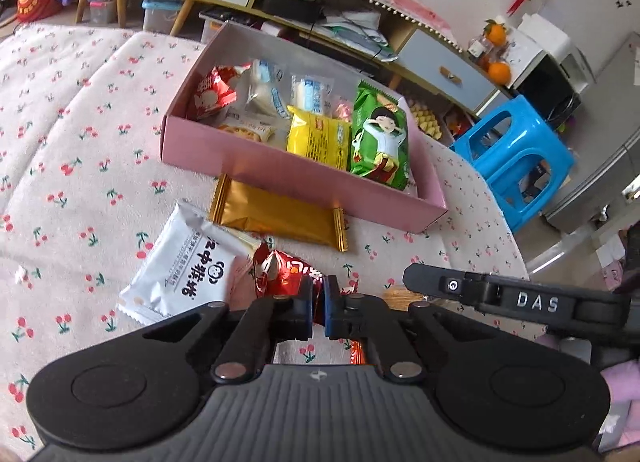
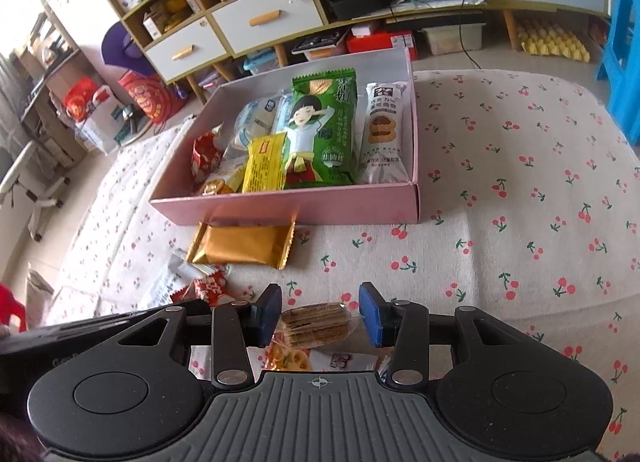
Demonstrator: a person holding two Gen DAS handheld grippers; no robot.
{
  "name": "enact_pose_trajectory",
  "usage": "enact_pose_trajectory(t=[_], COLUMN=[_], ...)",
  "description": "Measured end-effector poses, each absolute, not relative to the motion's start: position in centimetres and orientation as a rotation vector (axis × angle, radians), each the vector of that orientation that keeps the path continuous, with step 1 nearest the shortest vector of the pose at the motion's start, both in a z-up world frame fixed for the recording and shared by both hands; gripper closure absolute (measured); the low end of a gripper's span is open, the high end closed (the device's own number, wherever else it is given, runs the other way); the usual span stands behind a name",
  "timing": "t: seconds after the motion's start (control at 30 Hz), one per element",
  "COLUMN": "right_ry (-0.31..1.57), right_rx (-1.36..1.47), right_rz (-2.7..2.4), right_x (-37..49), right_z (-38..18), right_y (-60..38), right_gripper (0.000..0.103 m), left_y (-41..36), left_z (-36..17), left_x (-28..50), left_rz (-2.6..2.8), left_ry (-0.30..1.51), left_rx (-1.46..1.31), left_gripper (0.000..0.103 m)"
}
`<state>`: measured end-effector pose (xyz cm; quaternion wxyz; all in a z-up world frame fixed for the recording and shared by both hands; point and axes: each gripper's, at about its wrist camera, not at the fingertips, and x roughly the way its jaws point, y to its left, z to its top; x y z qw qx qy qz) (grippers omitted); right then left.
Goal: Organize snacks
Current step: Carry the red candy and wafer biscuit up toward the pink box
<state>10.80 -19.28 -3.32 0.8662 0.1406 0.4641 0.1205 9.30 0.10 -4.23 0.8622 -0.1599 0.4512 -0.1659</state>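
A pink box (image 1: 280, 171) (image 2: 288, 207) on the cherry-print cloth holds several snack packs, among them a green pack (image 1: 380, 137) (image 2: 320, 133) and a yellow pack (image 1: 318, 135) (image 2: 264, 163). In front of it lie a gold pack (image 1: 280, 213) (image 2: 244, 244) and a white pack (image 1: 188, 262). My left gripper (image 1: 319, 304) is shut on a red foil pack (image 1: 282, 272) (image 2: 210, 288). My right gripper (image 2: 320, 312) is open, its fingers either side of a clear cracker pack (image 2: 314, 326) on the cloth.
A blue stool (image 1: 516, 157) stands beyond the table's right edge. A low cabinet with drawers (image 2: 264, 21) runs behind the table. The right gripper's body (image 1: 516, 298) shows close beside my left one. Cloth to the right (image 2: 520, 201) bears nothing.
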Motion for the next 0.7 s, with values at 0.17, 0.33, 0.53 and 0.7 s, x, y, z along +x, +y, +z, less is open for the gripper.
enact_pose_trajectory(t=[0.17, 0.33, 0.53, 0.7], right_ry=[0.977, 0.977, 0.961, 0.941], right_rx=[0.320, 0.349, 0.391, 0.459], right_rz=[0.228, 0.216, 0.204, 0.207], right_x=[11.1, 11.3, 11.4, 11.5], right_z=[-3.0, -2.5, -1.5, -0.3], right_y=[-19.5, -19.7, -20.2, -20.3], right_gripper=[0.062, 0.062, 0.062, 0.062], left_y=[0.2, -0.2, -0.1, 0.5], left_z=[-4.3, -3.6, -3.0, -1.9], left_x=[9.5, 9.4, 9.4, 9.6], left_rz=[-0.342, -0.360, -0.360, -0.366], left_ry=[0.958, 0.941, 0.924, 0.896], left_rx=[-0.349, -0.339, -0.346, -0.382], left_gripper=[0.099, 0.100, 0.101, 0.101])
